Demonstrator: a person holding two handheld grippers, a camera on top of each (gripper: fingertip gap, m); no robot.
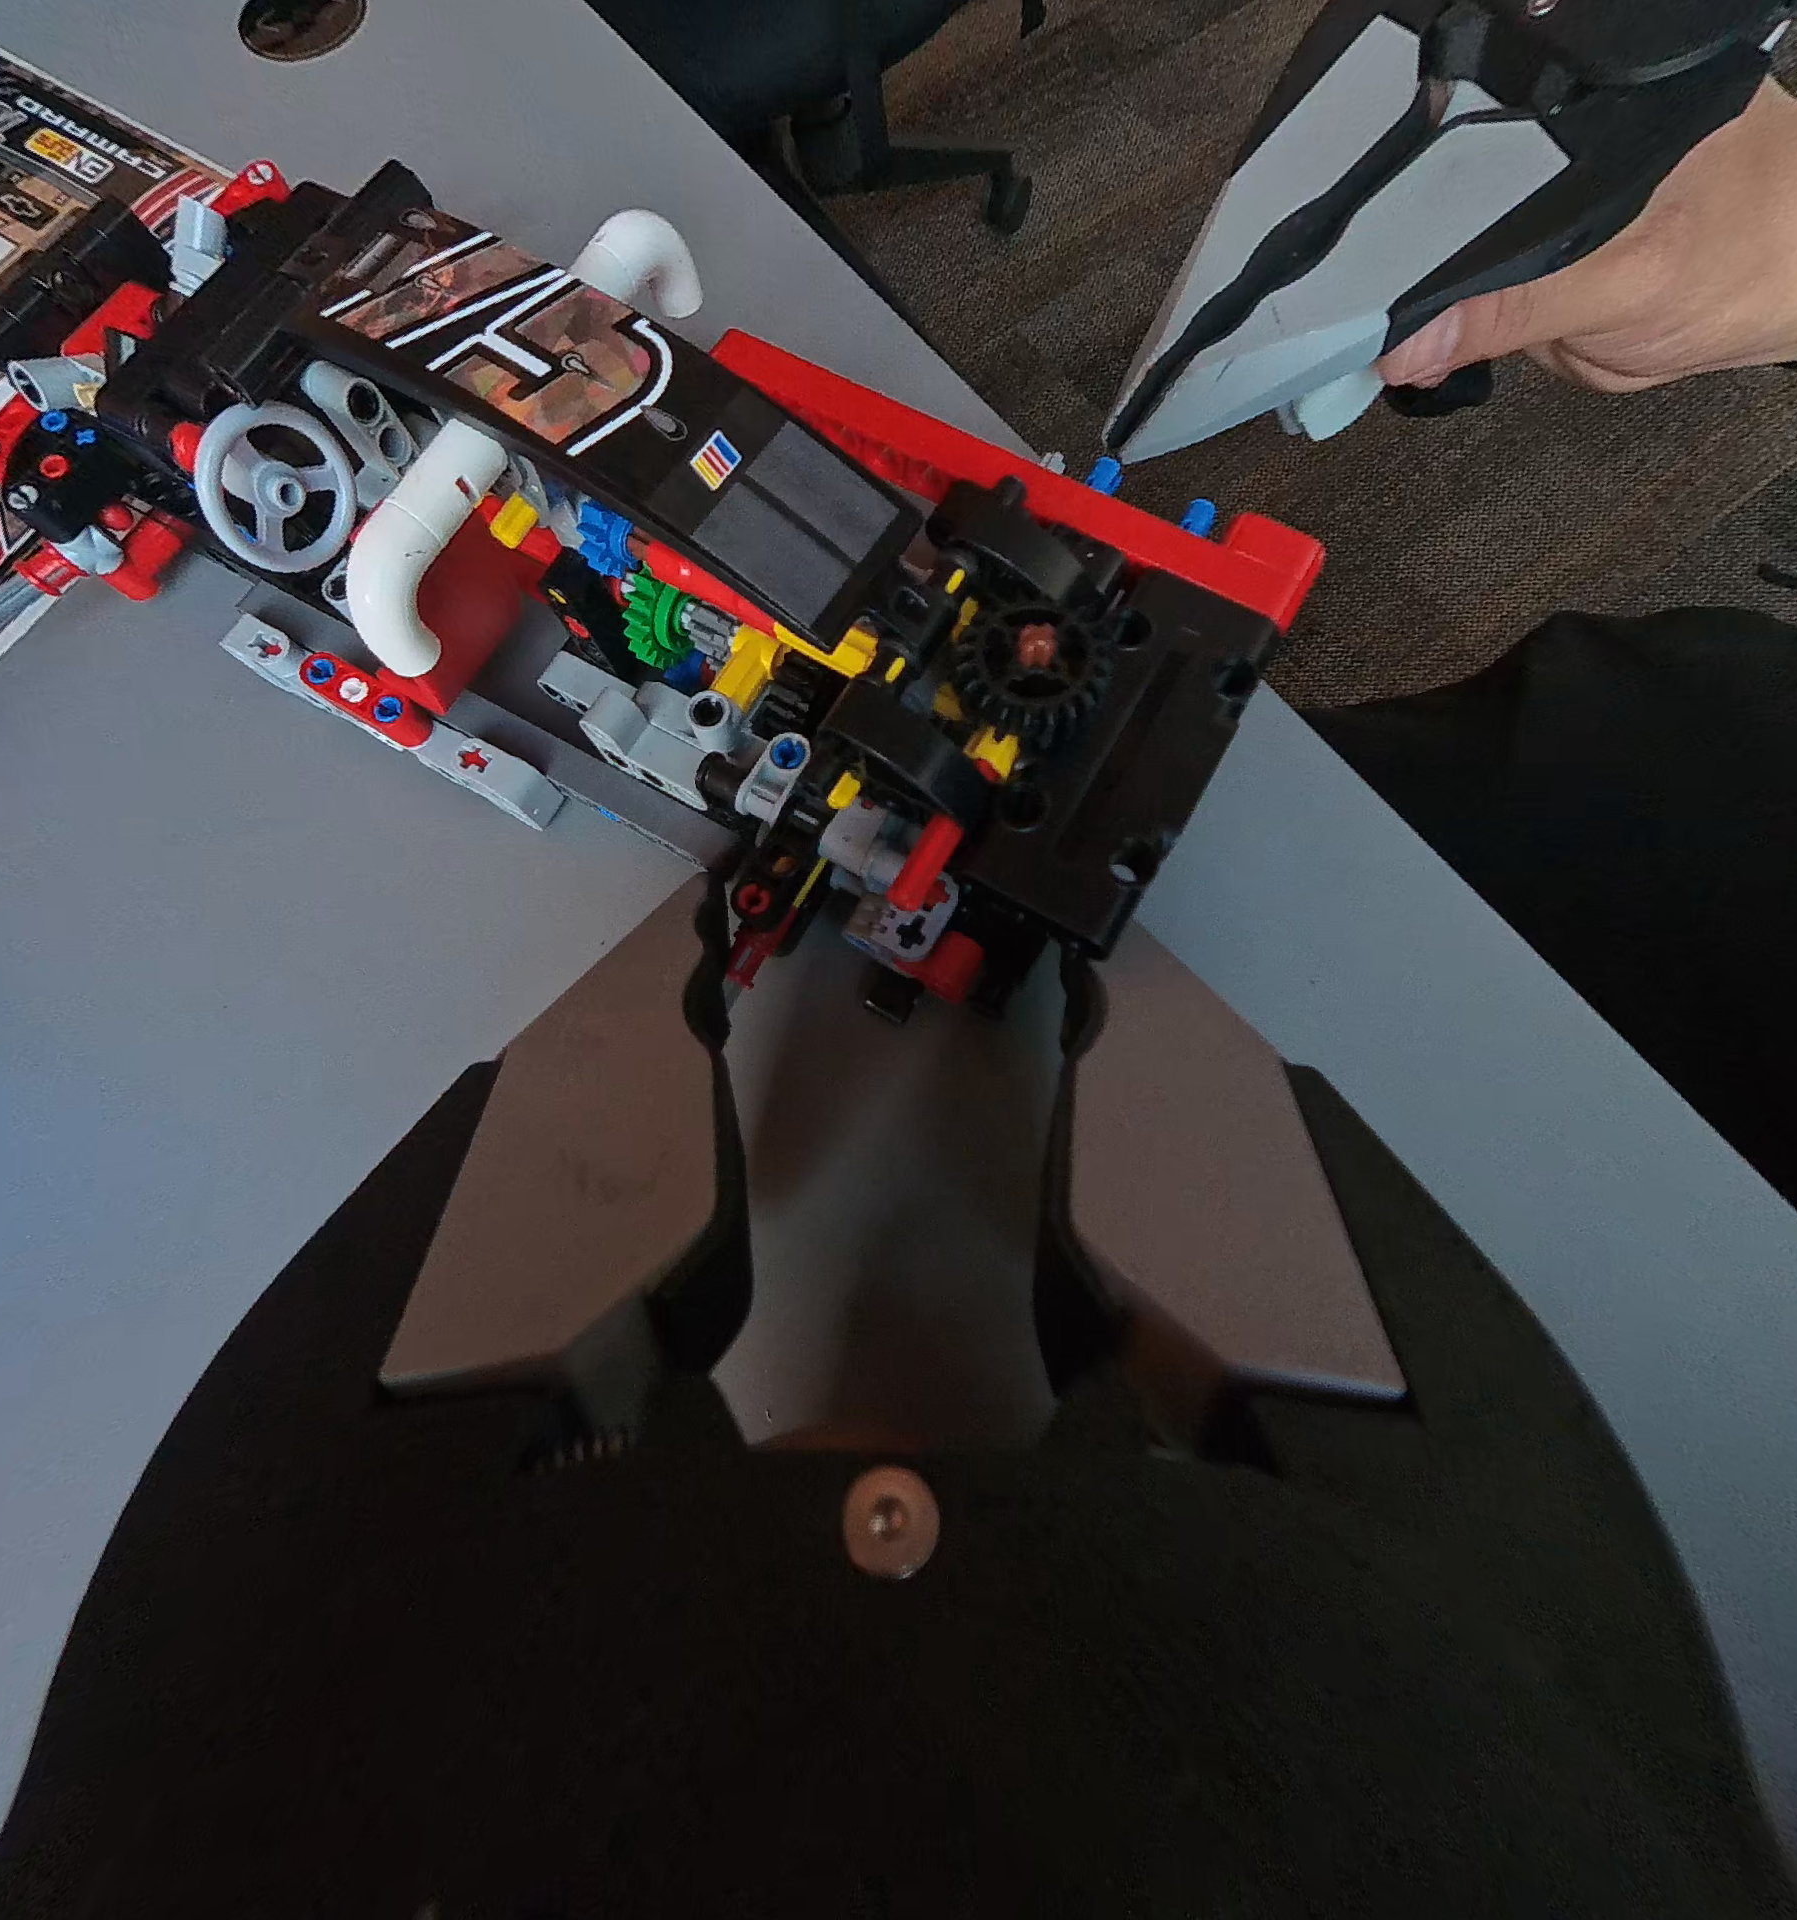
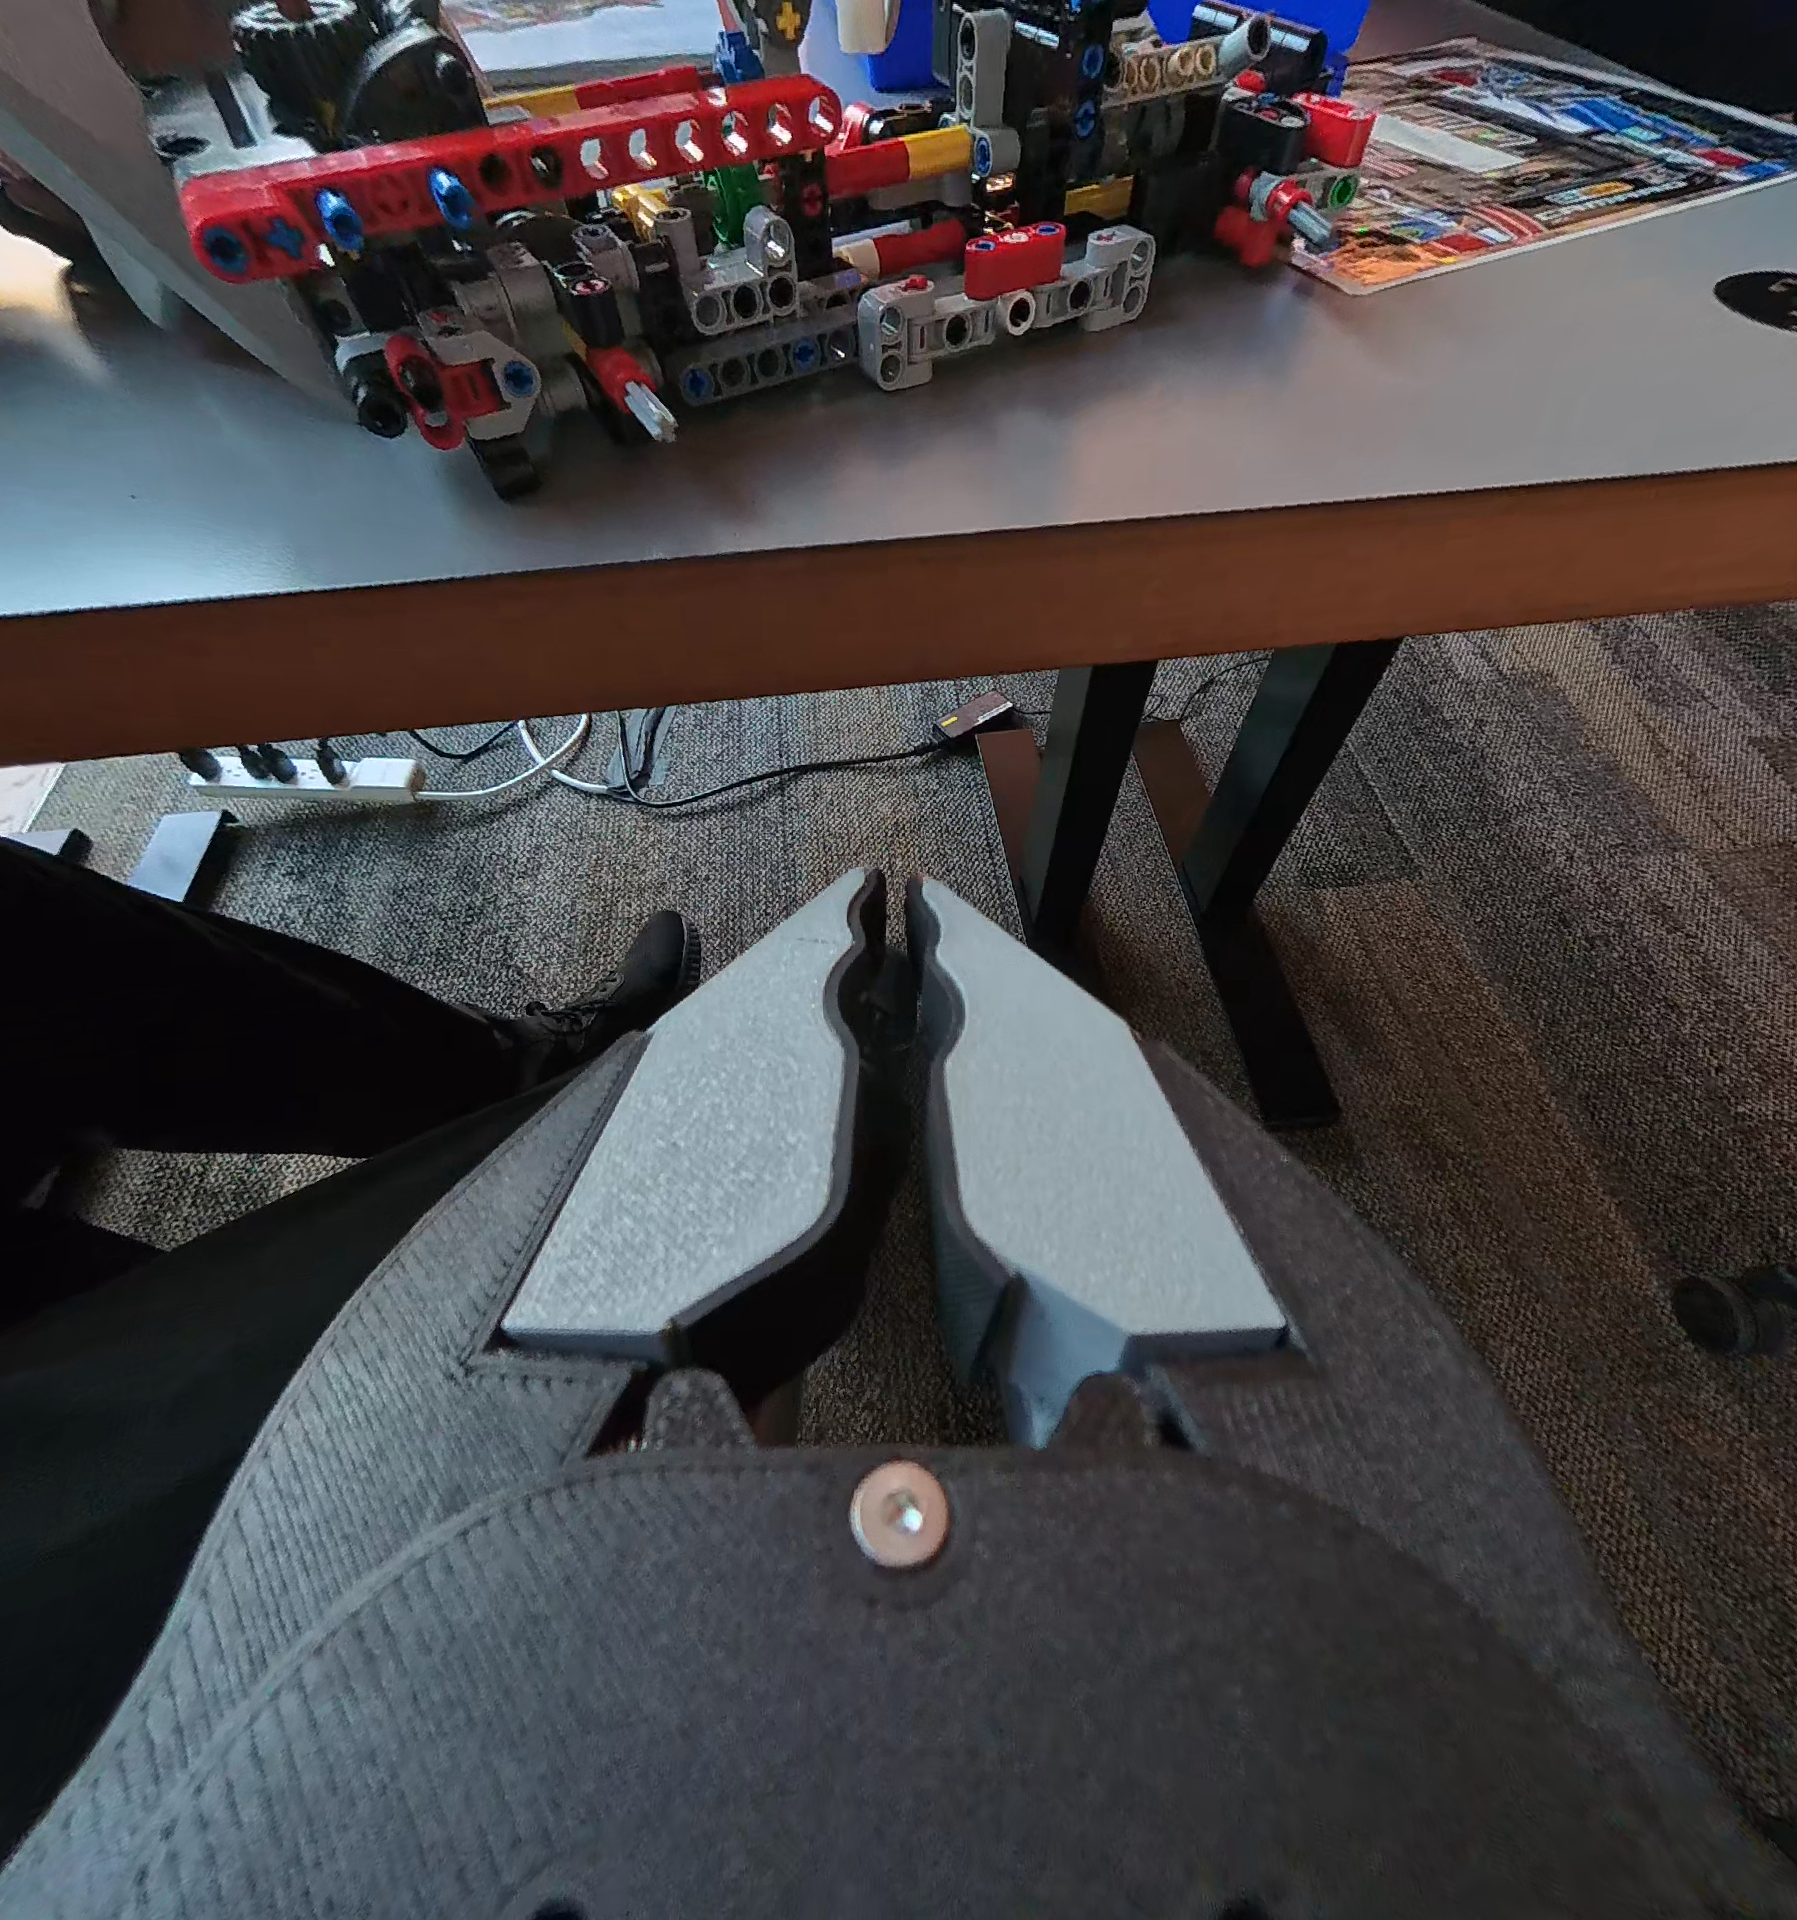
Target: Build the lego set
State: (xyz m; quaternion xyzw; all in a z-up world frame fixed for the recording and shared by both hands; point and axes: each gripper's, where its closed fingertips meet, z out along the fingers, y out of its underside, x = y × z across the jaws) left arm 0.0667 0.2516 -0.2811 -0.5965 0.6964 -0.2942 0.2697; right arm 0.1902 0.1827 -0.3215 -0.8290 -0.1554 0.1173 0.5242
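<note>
Left gripper point(image 1: 889, 935) clamped on brick-built car point(image 1: 665, 540) on table point(image 1: 198, 987); right gripper point(image 2: 896, 894) closed, empty, off table edge

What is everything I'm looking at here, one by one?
Brick-built car model: one, black, red, grey; on the table.
Table: one, grey top, brown edge.
Printed sheet: one, multicoloured; on the table beyond the model.
Power strip: one, white; on the carpet under the table.
Left gripper: fingers apart around the model's near end; contact unclear.
Right gripper: fingers together, nothing between them, off the table edge.
Hand: one, on the right gripper.
</note>
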